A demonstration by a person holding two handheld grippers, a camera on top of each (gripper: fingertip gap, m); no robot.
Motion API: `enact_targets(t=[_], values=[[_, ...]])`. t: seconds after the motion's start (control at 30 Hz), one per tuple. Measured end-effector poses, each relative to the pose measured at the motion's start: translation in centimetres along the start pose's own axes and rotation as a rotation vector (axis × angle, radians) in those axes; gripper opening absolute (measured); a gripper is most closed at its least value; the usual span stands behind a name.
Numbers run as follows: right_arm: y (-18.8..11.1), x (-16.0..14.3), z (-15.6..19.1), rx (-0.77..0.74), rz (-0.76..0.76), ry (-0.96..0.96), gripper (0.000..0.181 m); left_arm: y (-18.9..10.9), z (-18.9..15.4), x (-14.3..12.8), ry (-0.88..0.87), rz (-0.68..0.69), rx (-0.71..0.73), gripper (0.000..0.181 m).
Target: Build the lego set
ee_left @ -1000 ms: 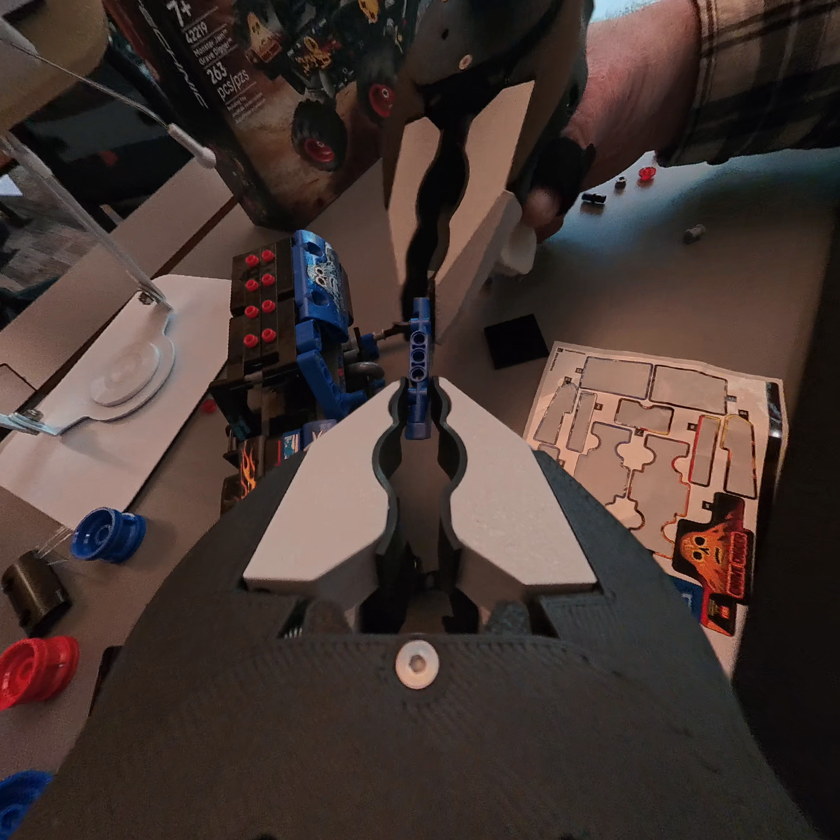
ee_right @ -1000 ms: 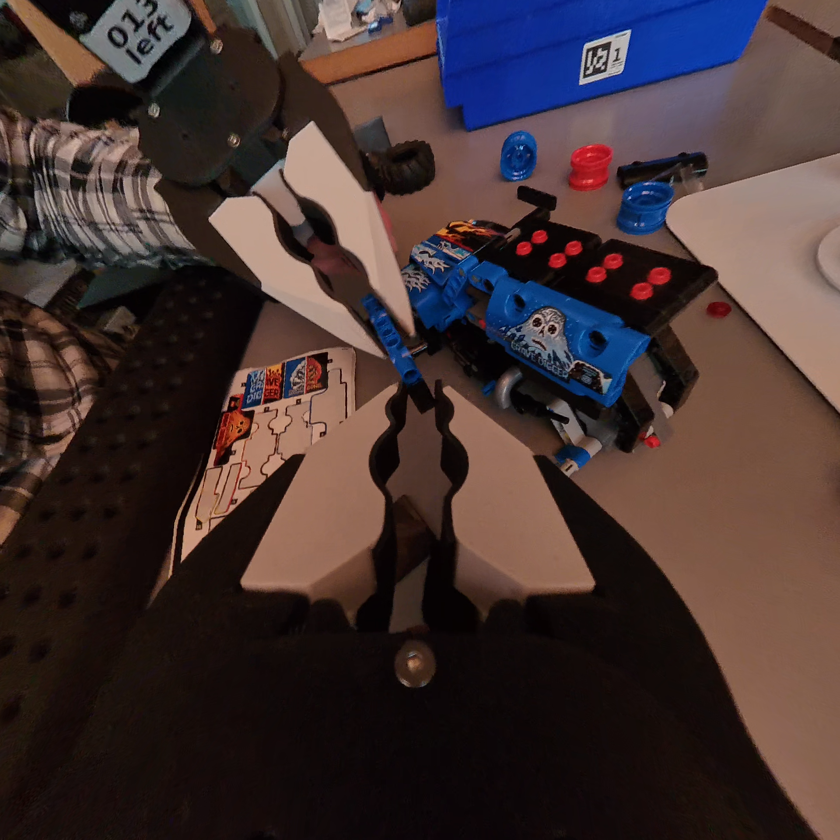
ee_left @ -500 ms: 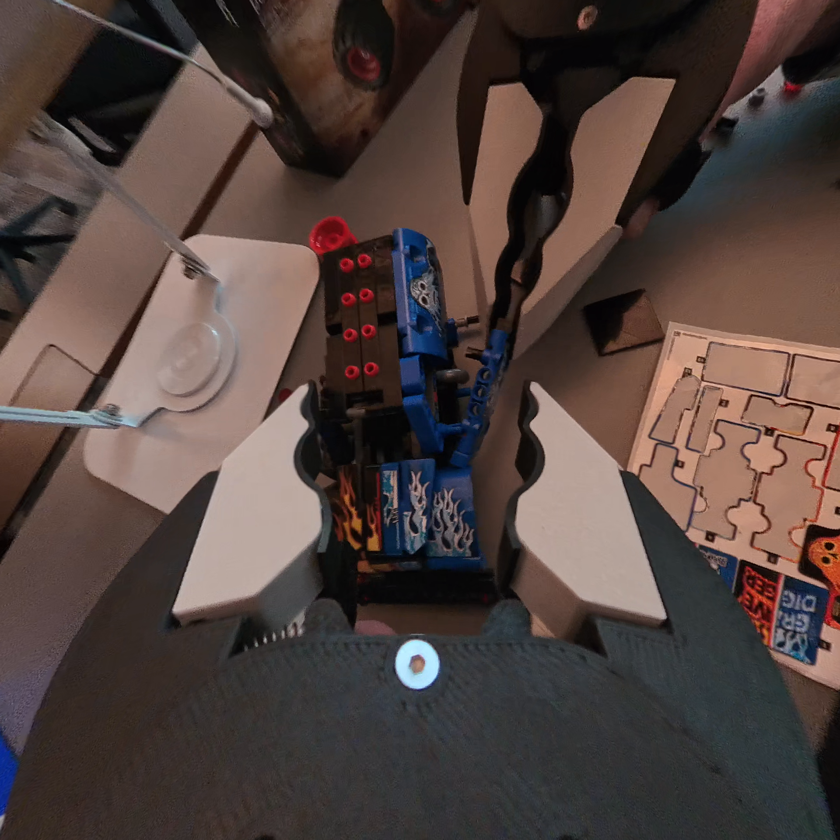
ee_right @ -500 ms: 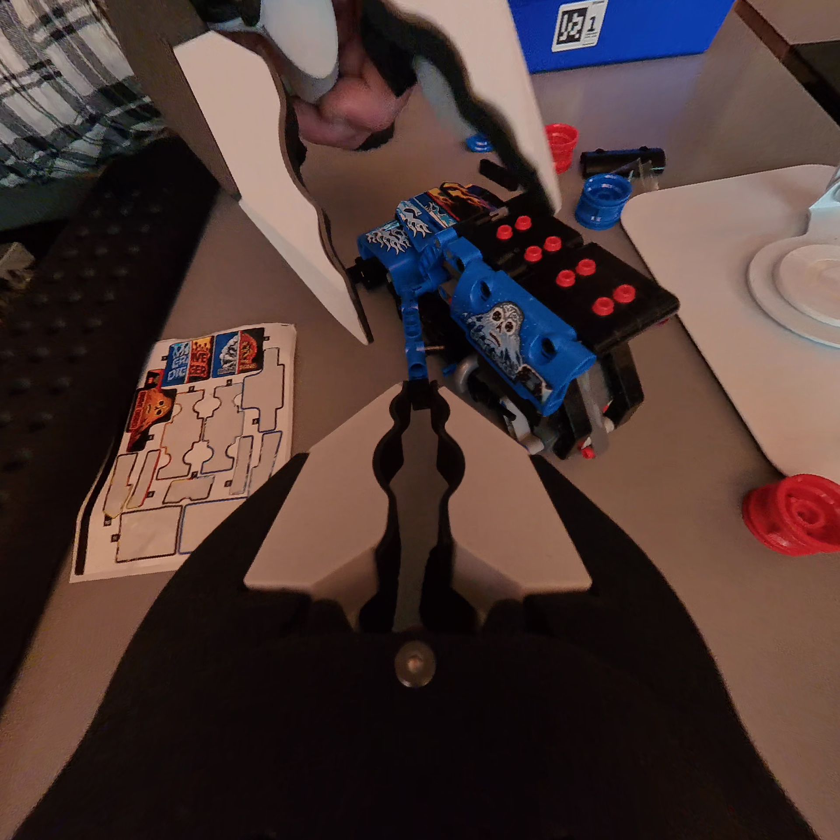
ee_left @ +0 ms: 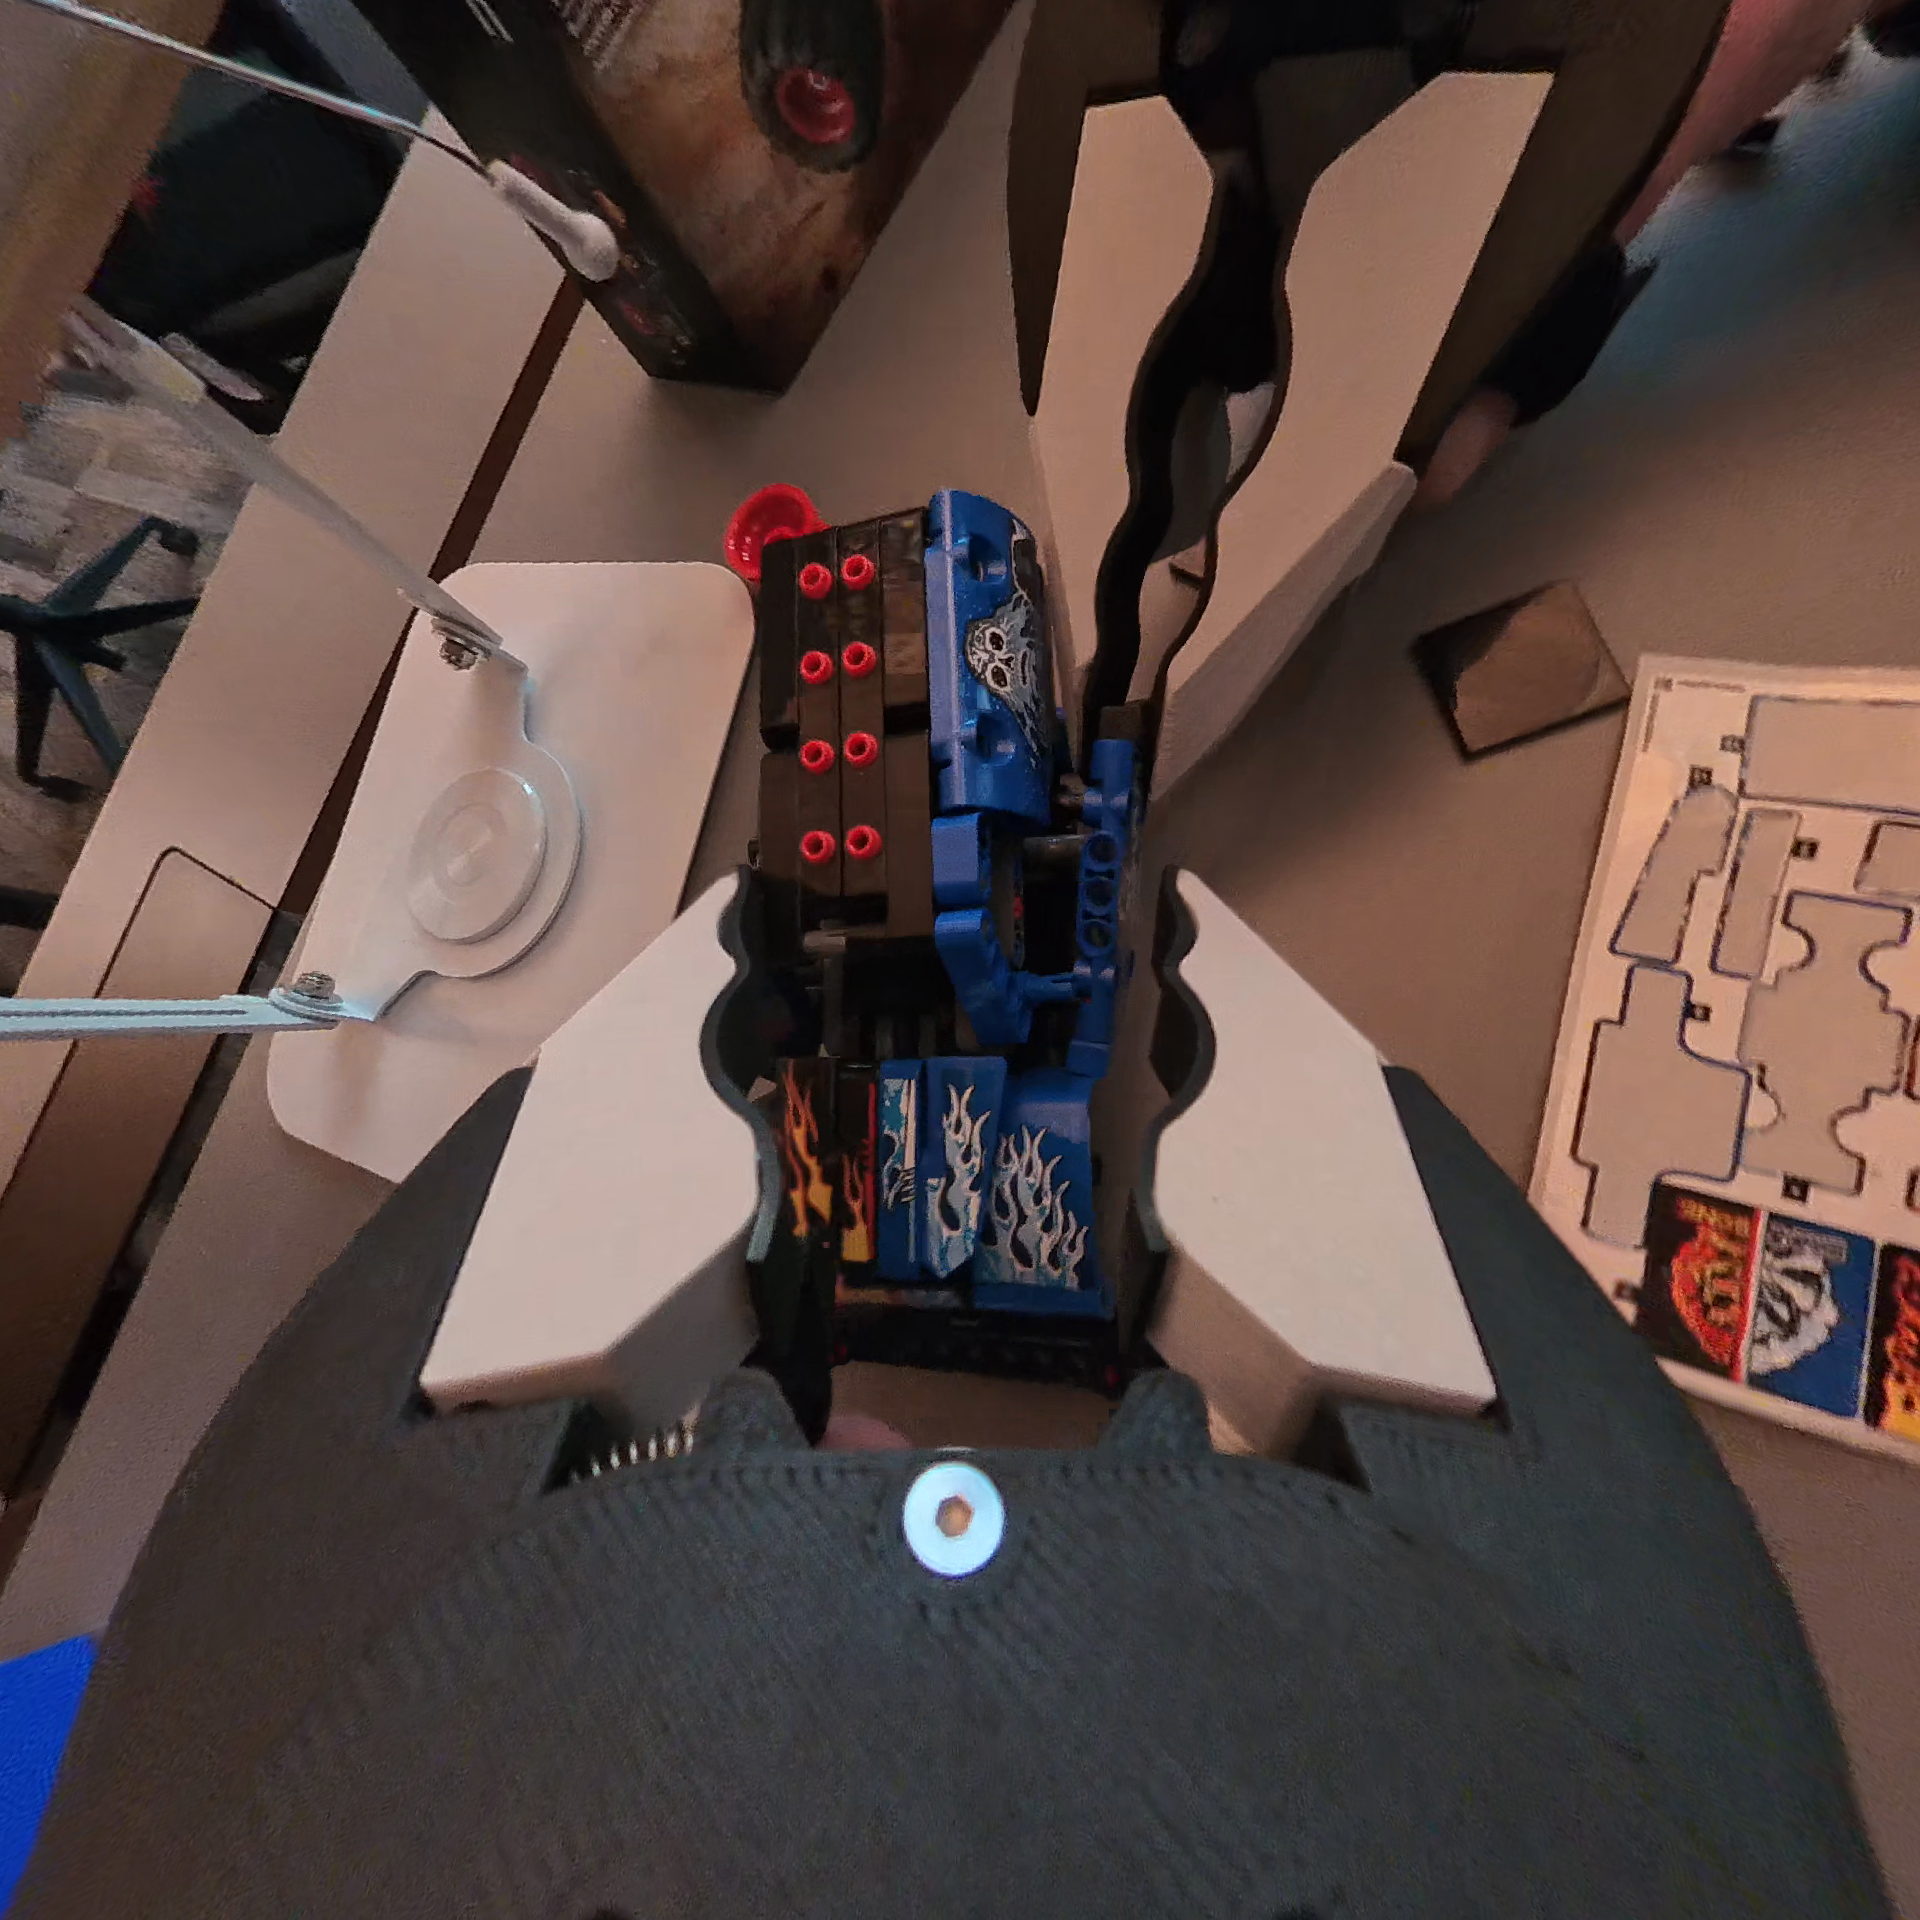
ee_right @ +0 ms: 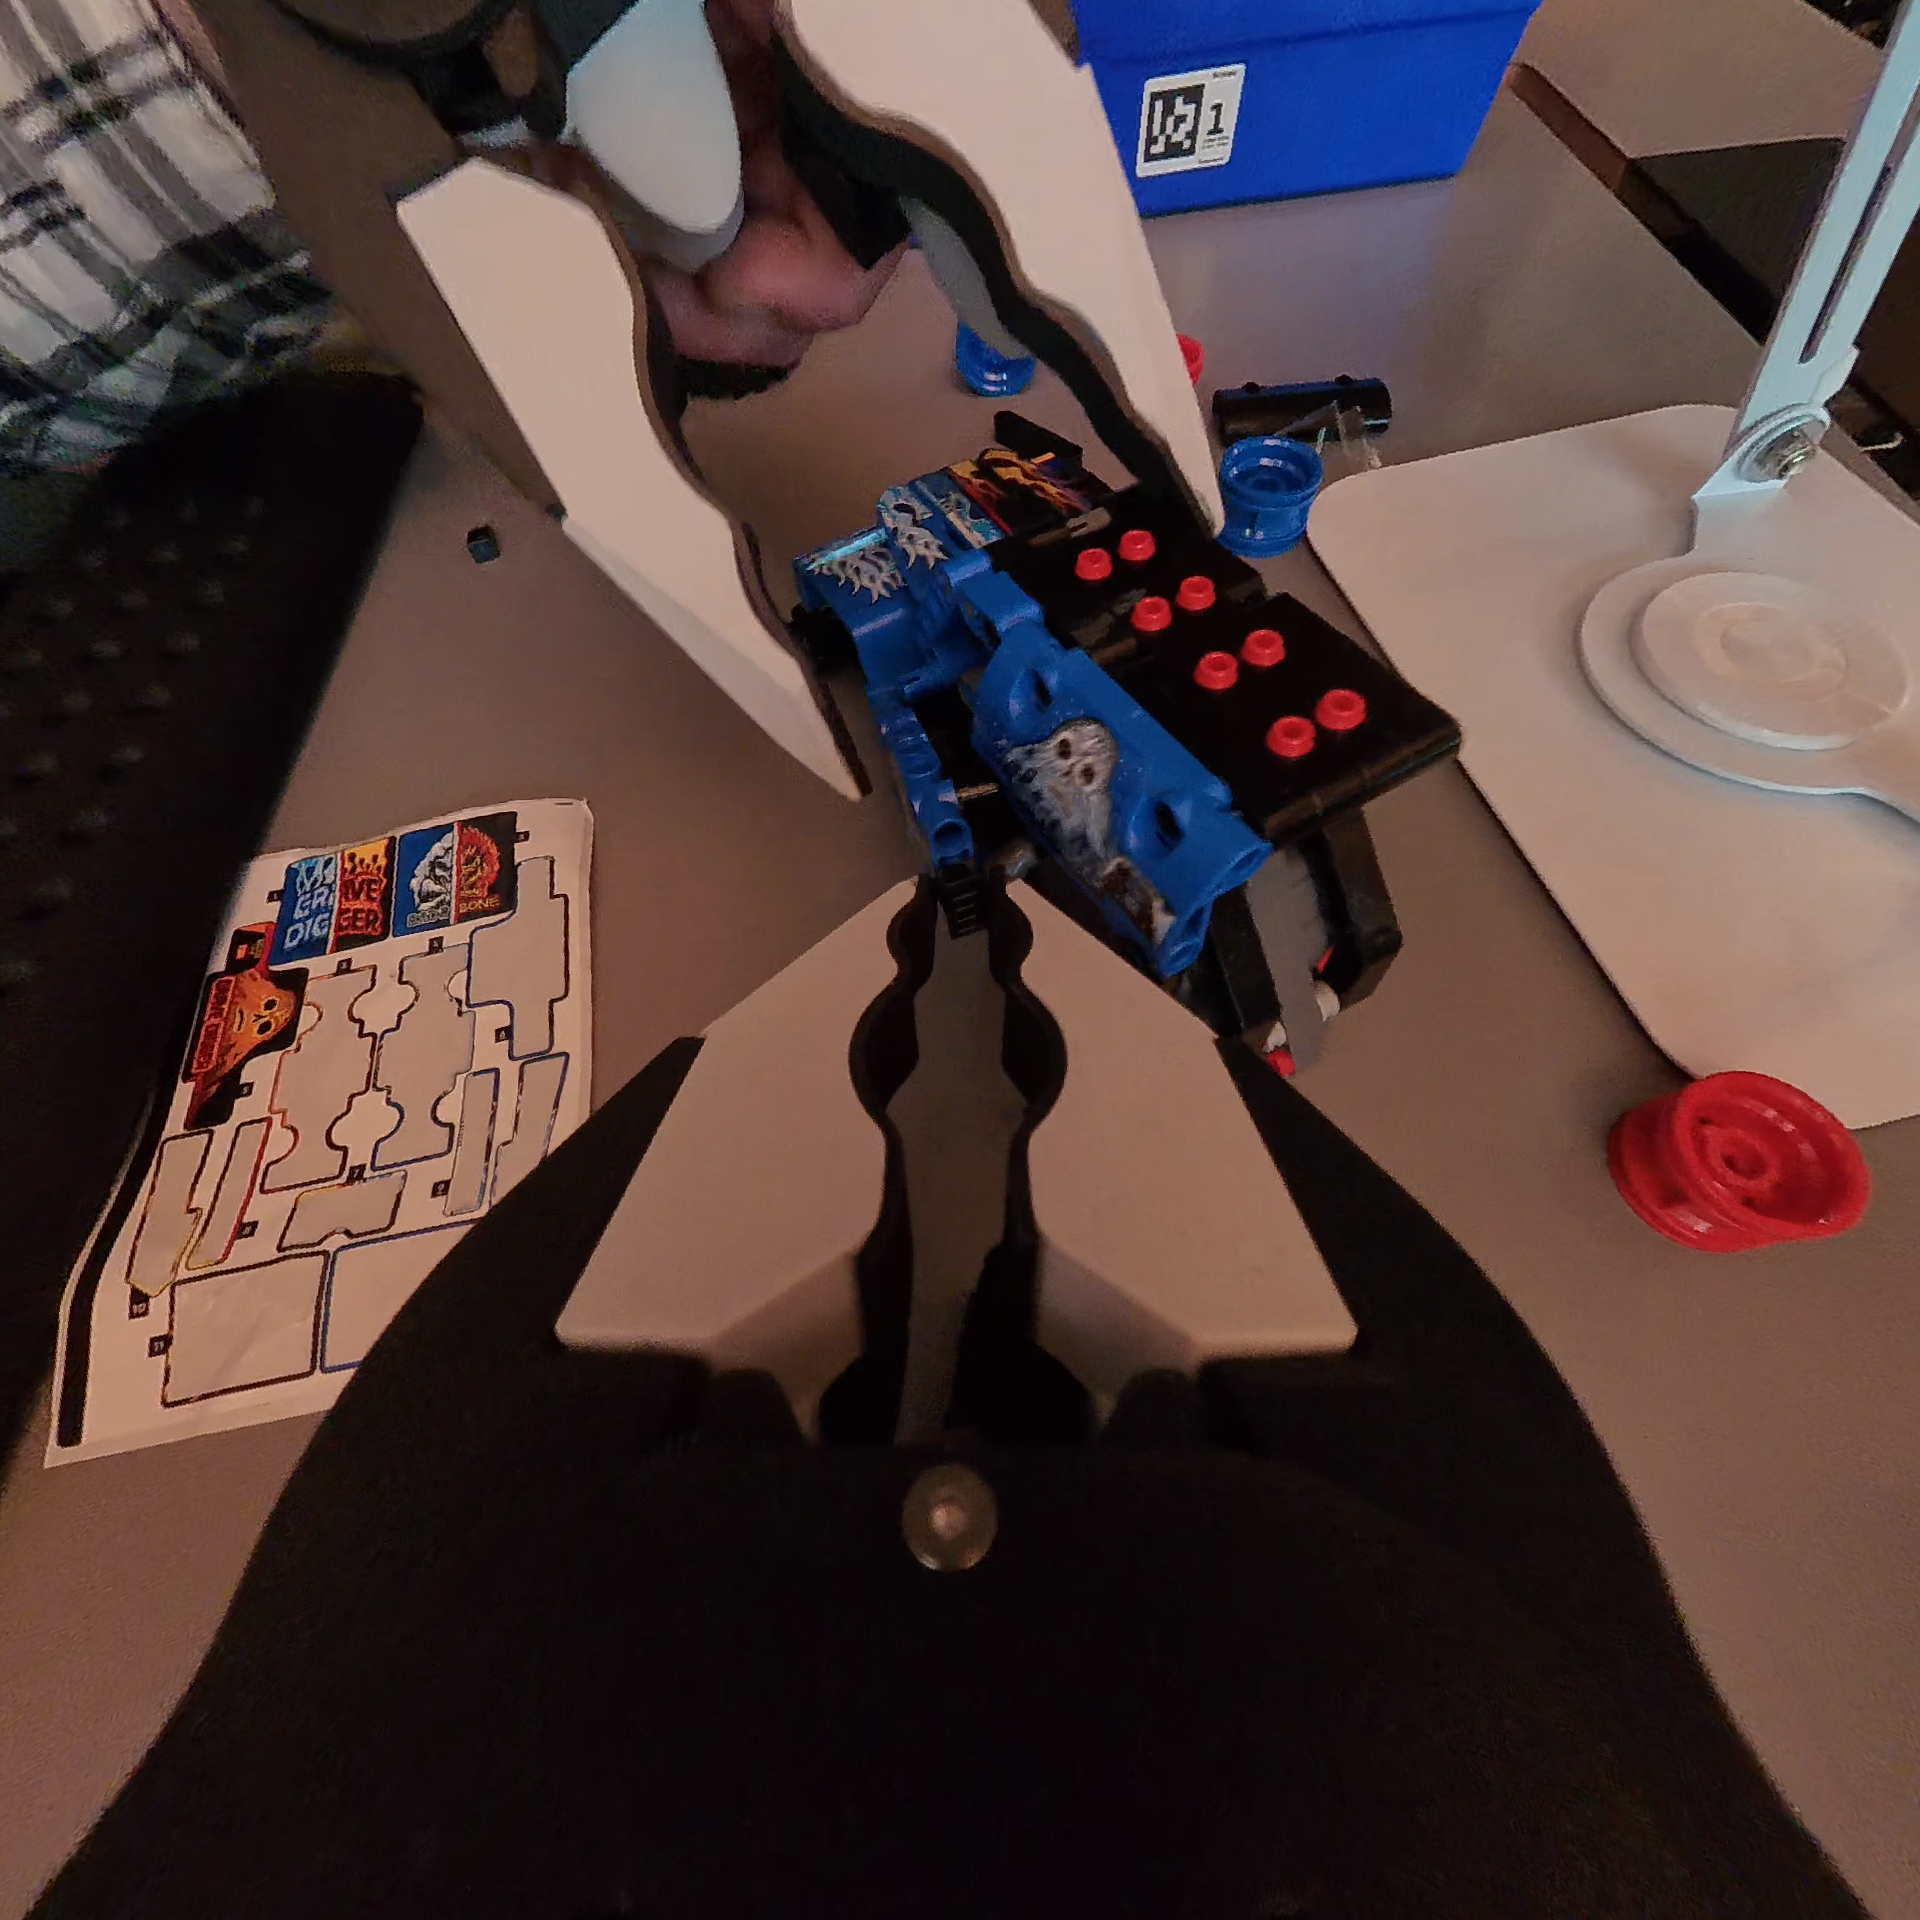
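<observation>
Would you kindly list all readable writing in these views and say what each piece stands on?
I won't quote the wording; these things bear it:
Sticker sheet: lettered colour stickers along one end.
Blue bin: white tag with a code marker.
Set box: small print, too blurred.
Truck model: decals, no legible lettering.

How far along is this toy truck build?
The truck body is assembled, flame and skull stickers on, sitting wheel-less on the table. The right gripper pinches a small black piece at its blue side beam; the left gripper straddles the body, open. Left: loose red wheel hub and blue wheel hub.
</observation>
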State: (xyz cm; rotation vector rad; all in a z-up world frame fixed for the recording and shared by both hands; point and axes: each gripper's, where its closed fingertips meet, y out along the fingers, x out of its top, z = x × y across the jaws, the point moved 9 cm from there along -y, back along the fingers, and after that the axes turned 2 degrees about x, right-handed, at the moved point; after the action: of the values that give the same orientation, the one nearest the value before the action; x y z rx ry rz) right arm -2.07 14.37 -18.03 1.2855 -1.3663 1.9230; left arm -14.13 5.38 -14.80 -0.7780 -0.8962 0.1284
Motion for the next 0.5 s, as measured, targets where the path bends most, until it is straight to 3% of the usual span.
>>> enact_targets(t=[0.13,0.3,0.37,0.5], values=[[0.0,-0.1,-0.3,0.007,-0.025,0.031,0.006,-1.5,1.7,0.1,0.0,-0.051,-0.109,0.073],[-0.2,-0.2,-0.4,0.046,-0.072,0.06,0.005,-0.5,3.9,-0.8,-0.079,-0.095,-0.252,0.069],[-0.3,-0.2,-0.5,0.045,-0.078,0.061,0.005,-0.4,4.0,-1.1,-0.052,-0.116,-0.275,0.073],[-0.4,-0.1,-0.6,0.044,-0.107,0.061,0.005,-0.2,3.3,-1.5,0.033,-0.095,-0.242,0.097]])
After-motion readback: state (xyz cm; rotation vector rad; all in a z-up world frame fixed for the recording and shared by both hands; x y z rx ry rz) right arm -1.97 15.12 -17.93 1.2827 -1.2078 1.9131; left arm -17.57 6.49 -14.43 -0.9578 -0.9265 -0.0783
